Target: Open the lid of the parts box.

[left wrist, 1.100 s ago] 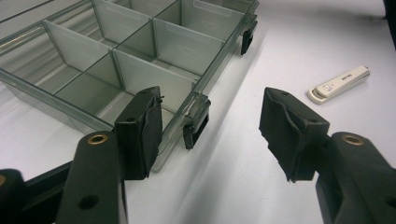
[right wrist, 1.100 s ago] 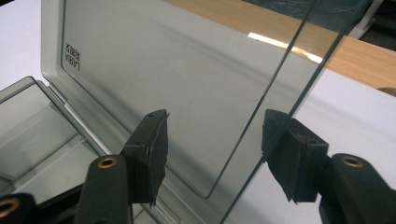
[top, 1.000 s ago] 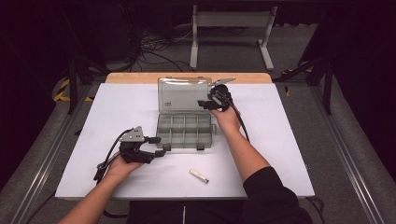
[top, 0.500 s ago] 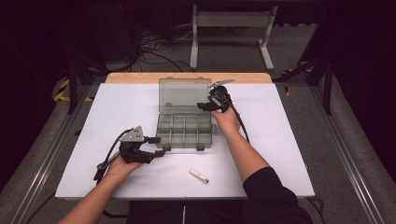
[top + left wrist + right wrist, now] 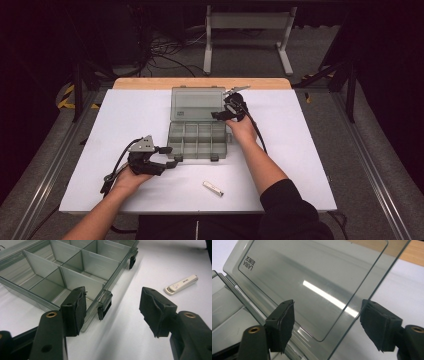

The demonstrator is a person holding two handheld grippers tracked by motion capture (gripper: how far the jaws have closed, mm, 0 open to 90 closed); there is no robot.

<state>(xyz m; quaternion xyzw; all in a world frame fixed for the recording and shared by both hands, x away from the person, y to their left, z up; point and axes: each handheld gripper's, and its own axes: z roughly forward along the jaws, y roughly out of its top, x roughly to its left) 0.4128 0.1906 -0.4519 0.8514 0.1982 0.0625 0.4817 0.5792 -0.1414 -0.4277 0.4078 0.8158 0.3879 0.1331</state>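
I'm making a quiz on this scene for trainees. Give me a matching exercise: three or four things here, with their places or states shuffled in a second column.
Things:
1. compartment box
2. lid
3. small white device
4. left gripper

States:
A. lies alone on the white sheet near the table's front
B. swung up and back, between the right gripper's open jaws
C. empty, dividers bare
D. open, at the box's front corner

Pairs: 1-C, 2-B, 3-A, 4-D

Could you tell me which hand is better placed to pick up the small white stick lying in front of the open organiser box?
Left, I think. The left claw is open at the organiser box's front corner, with the white stick just beyond it. The right claw, its jaws just opening, straddles the lid's edge.
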